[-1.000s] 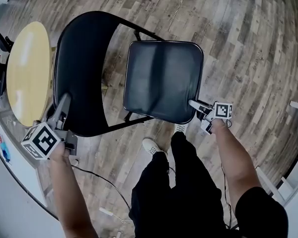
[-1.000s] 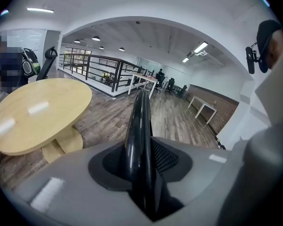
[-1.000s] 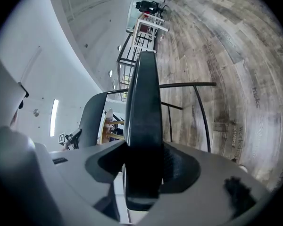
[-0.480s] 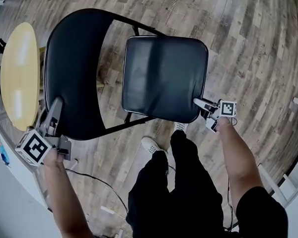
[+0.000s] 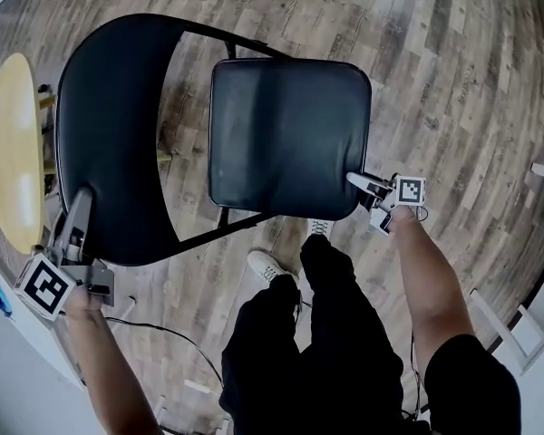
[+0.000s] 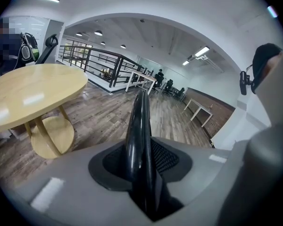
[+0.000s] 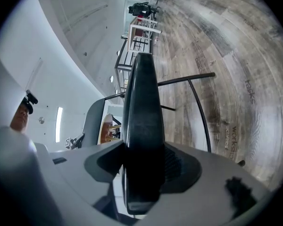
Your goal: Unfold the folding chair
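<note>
The black folding chair stands on the wood floor, with its curved backrest at the left and its padded seat lying nearly flat beside it. My left gripper is shut on the backrest's near edge, and that thin black rim runs up between the pads. At the seat's near right corner, my right gripper is shut on the thick seat edge, which fills the gap between the pads. Those jaws have just widened a little with the seat still between them.
A round yellow table stands close to the left of the backrest. The person's legs and white shoes are just below the seat. A thin cable lies on the floor near the left arm. Open wood floor stretches beyond the chair.
The backrest and my left gripper have slid left and down in the head view. The seat has swung wider from the backrest, with my right gripper still on its corner.
</note>
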The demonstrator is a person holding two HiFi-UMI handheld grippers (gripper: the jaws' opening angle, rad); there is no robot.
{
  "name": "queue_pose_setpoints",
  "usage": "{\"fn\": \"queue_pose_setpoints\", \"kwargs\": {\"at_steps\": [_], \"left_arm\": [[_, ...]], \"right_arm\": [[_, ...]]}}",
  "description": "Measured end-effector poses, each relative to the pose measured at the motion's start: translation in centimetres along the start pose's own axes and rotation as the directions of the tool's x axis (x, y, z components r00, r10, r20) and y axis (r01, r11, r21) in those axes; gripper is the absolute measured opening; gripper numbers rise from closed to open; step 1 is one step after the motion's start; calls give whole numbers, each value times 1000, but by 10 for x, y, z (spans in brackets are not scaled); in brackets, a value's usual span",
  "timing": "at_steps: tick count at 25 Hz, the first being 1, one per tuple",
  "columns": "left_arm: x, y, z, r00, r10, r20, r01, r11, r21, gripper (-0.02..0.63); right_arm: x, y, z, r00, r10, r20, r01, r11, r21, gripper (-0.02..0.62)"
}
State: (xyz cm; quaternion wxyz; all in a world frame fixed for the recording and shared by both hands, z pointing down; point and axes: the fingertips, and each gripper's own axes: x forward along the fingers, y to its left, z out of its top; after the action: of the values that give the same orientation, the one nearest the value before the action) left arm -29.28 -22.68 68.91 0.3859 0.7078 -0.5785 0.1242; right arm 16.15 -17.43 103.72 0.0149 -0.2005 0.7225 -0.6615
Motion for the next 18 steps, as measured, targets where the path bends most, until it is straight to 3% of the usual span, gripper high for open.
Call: {"fn": "queue_pose_setpoints", "kwargs": {"at_steps": [18], "left_arm": [[8,-28,-15,1000,11,6,-11,1000,23,132]], "right_arm": [[-8,-26,-3,997,56,56,-58,998,24,229]]}}
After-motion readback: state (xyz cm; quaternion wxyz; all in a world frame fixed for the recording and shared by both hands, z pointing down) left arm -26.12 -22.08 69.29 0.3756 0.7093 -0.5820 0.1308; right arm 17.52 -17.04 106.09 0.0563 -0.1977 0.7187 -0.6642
